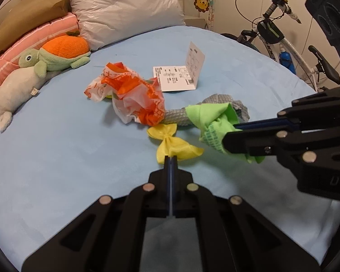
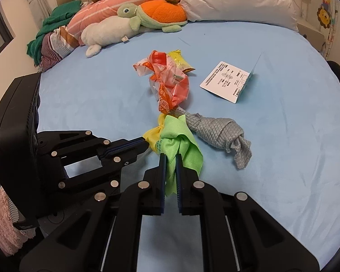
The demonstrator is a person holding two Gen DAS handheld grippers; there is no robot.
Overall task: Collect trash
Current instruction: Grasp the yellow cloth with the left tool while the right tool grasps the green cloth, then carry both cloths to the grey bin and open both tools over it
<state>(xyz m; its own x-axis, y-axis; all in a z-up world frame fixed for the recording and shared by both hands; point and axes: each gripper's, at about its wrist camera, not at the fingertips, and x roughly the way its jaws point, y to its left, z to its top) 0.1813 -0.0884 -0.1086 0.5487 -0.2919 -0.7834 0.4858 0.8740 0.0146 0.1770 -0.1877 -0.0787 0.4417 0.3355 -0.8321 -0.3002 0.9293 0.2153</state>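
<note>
We see the left hand-held gripper (image 1: 170, 156) with its fingers pressed together on the near edge of a knotted yellow cloth (image 1: 173, 144), which lies on the light blue bed sheet (image 1: 56, 149). Our right hand-held gripper (image 2: 170, 156) pinches a knotted bright green cloth (image 2: 181, 146) between its fingers, the fabric bunched in the narrow gap and spilling forward. The green cloth sits just beside the yellow one, and both touch the end of a knotted grey cloth (image 2: 215, 129) lying on the sheet.

Just beyond them rests a crumpled orange-and-white plastic wrapper (image 1: 129, 93), with a yellow snack packet (image 2: 180, 61) tucked against its far side. A folded white instruction leaflet (image 1: 181, 77) stands half open near the wrapper, well apart from both grippers.

At the head of the bed we see a plush turtle with an orange shell (image 1: 56, 55) lying on a white plush animal (image 1: 15, 86), beside a pink striped pillow (image 2: 124, 4). A bicycle (image 1: 294, 52) stands beyond the bed.
</note>
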